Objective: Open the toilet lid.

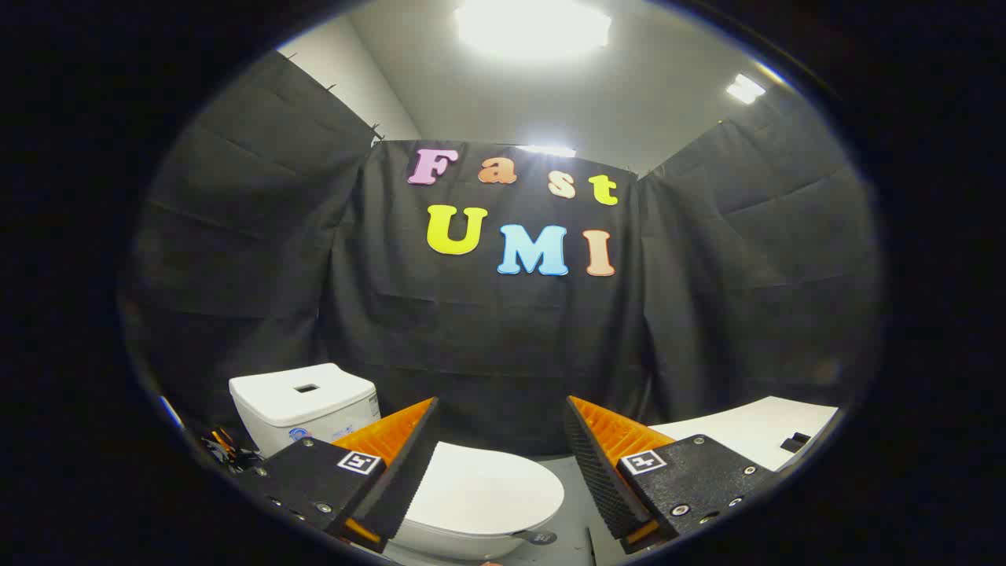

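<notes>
- The gripper (pixel 501 440) hangs above the toilet with its two fingers (pixel 409 464) spread wide apart, a broad gap between the tips; nothing is held and neither finger touches anything.
- The toilet lid (pixel 483 491) lies shut and flat on the bowl, a smooth white oval. It sits low between the two fingers and slightly beneath them, its near-left part hidden behind the left finger.
- The bowl rim (pixel 464 542) shows as a white curve just under the lid's front edge.
- A small dark tab (pixel 538 538) sticks out at the lid's front-right edge; what it is cannot be told.
- The toilet tank (pixel 302 405) stands behind the bowl, beyond the left finger, white and boxy, with a dark rectangular opening (pixel 306 387) in the middle of its top.
- A tangle of dark and orange cables (pixel 224 450) lies on the floor beside the tank, on the side away from the bowl.
- A white flat surface (pixel 754 432) lies beyond the right finger, well apart from the toilet, with a small dark object (pixel 795 442) near its far edge.
- The grey floor (pixel 578 487) shows between the lid and the right finger.
- Black cloth (pixel 503 354) hangs as the booth's wall behind and to both sides of the toilet.
- Bright ceiling lights (pixel 533 27) glare overhead.
</notes>
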